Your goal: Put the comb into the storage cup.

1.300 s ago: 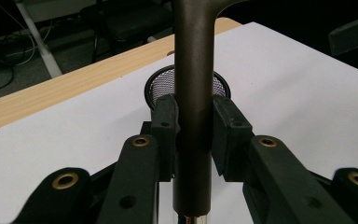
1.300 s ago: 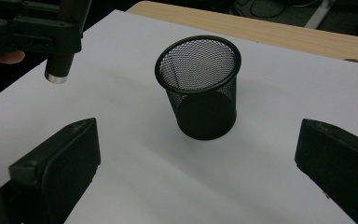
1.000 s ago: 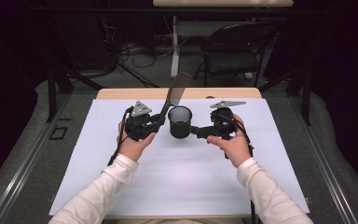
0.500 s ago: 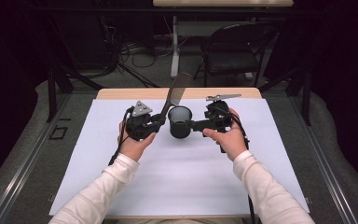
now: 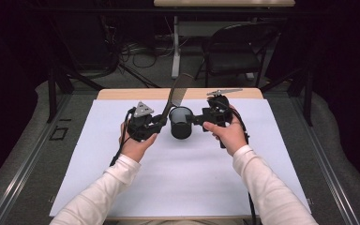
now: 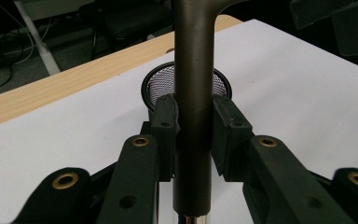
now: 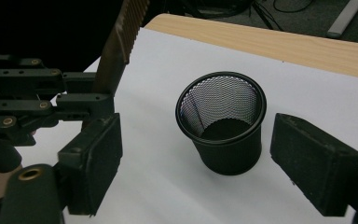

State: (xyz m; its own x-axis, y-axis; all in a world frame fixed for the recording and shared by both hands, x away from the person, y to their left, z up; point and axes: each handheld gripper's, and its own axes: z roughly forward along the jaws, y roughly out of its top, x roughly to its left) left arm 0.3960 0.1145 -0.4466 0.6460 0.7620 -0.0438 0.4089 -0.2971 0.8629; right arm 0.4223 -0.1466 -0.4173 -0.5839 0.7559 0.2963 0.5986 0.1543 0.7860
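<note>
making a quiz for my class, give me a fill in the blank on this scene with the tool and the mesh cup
1. The left gripper is shut on the tool's ____.
2. The black mesh cup stands ____ on the white sheet.
3. The right gripper has jaws standing ____, either side of the cup without touching it.

Missing words: handle; upright; open

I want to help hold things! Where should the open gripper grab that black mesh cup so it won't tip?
Probably across the mesh cup's round wall, coming level from its side, one pad on each side. It stands upright, and the right gripper's open jaws look wide enough to straddle it.
</note>
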